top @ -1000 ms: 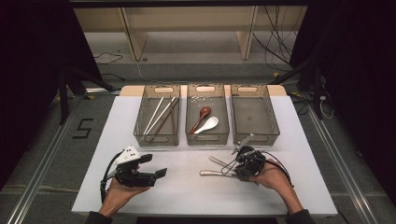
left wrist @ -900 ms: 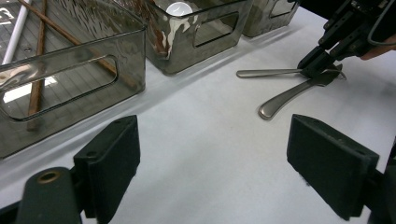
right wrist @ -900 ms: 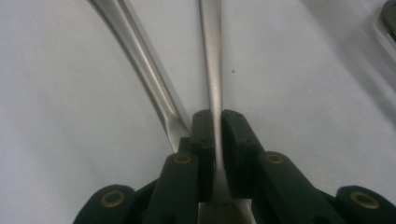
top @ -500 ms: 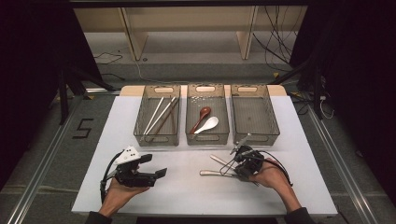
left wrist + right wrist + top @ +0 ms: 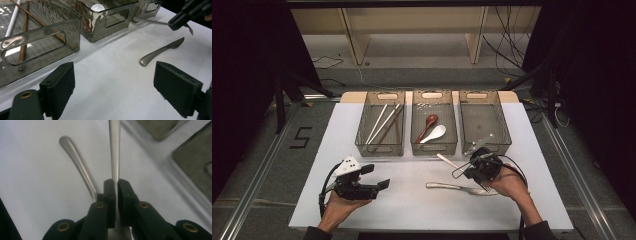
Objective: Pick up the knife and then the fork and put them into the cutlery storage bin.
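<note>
Our right tongs (image 5: 116,192) pinch a metal utensil (image 5: 114,150) just above the desk (image 5: 412,200), near the right bin (image 5: 484,122); a knife (image 5: 452,187) lies beneath. Our left tongs (image 5: 125,87) gape wide, empty.

You are working in a lab-style recording space, not a kitchen. Your white table (image 5: 362,125) stands on a grey floor (image 5: 257,165) marked with a taped number (image 5: 301,137) at 9 o'clock. Loose cables (image 5: 507,45) trail at 1 o'clock, before bare wooden shelving (image 5: 412,20) at 12 o'clock, amid dark surroundings.
</note>
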`<state>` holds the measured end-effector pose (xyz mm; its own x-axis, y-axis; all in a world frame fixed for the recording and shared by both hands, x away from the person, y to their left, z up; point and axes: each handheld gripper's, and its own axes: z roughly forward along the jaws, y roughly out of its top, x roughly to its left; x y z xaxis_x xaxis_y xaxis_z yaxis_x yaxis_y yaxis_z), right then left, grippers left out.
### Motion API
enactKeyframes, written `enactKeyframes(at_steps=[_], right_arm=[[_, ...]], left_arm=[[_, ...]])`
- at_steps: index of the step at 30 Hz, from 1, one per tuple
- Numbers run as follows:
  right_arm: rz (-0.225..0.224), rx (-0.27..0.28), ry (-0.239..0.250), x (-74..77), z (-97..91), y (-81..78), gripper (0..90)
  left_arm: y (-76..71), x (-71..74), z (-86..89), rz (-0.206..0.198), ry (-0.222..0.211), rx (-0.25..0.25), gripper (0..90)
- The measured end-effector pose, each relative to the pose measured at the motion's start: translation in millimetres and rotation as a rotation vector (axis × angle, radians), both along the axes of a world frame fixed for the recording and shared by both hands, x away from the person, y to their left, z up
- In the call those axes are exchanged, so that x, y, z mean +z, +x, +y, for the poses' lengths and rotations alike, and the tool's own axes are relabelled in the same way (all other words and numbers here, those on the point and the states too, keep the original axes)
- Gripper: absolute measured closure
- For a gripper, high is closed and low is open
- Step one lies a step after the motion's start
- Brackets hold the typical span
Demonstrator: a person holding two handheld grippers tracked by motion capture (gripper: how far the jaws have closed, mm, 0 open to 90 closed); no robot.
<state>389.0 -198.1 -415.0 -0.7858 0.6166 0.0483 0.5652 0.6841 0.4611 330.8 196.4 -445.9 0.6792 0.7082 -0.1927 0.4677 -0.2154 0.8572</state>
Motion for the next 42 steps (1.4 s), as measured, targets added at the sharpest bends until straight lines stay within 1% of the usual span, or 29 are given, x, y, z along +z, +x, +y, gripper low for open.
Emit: enactKeyframes(at_steps=[2, 4, 5, 7, 10, 11, 15, 18, 23, 28, 31, 34, 38, 42], right_arm=[[-0.023, -0.011, 0.005, 8.0, -2.2, 3.2, 86.2], [-0.042, -0.026, 0.023, 15.4, -4.7, 8.2, 86.2], [-0.052, -0.040, 0.028, 18.6, -5.9, 11.1, 86.2], [-0.065, -0.057, 0.039, 24.6, -8.4, 17.6, 86.2], [-0.083, -0.079, 0.061, 32.4, -12.9, 28.3, 86.2], [-0.096, -0.085, 0.065, 34.3, -14.8, 32.7, 86.1], [-0.104, -0.124, 0.079, 41.8, -18.9, 48.7, 86.1], [-0.111, -0.159, 0.092, 46.2, -21.9, 60.0, 86.1], [-0.125, -0.214, 0.093, 52.9, -27.2, 75.0, 86.1], [-0.129, -0.253, 0.092, 54.7, -32.7, 87.8, 86.1], [-0.130, -0.271, 0.104, 55.0, -35.6, 94.8, 86.1], [-0.126, -0.301, 0.095, 54.9, -38.4, 101.3, 86.1], [-0.127, -0.345, 0.110, 53.8, -44.4, 110.1, 86.1], [-0.123, -0.384, 0.109, 49.7, -50.0, 118.2, 86.1]], left_arm=[[0.2, -0.2, 0.7, -0.005, -0.007, 0.003, 17.0], [0.3, -0.5, 1.4, -0.010, -0.003, 0.007, 17.0], [0.4, -0.9, 1.4, -0.012, -0.009, 0.012, 17.0], [0.4, -1.2, 1.9, -0.014, -0.008, 0.016, 17.0], [0.1, -1.8, 2.3, -0.019, -0.018, 0.024, 17.0], [0.1, -1.9, 2.4, -0.022, -0.019, 0.026, 17.0], [0.6, -1.5, 4.2, -0.027, -0.017, 0.021, 17.0], [0.2, -1.3, 4.5, -0.031, -0.029, 0.028, 17.0], [0.0, -1.2, 4.7, -0.033, -0.031, 0.029, 17.0], [-0.2, -0.9, 4.2, -0.034, -0.032, 0.027, 17.1], [0.0, -1.0, 4.3, -0.033, -0.031, 0.028, 17.0], [-0.2, -0.8, 4.6, -0.034, -0.033, 0.028, 17.0], [-0.3, -0.7, 4.9, -0.038, -0.032, 0.028, 17.0], [-0.4, -0.7, 4.9, -0.039, -0.032, 0.028, 17.0]])
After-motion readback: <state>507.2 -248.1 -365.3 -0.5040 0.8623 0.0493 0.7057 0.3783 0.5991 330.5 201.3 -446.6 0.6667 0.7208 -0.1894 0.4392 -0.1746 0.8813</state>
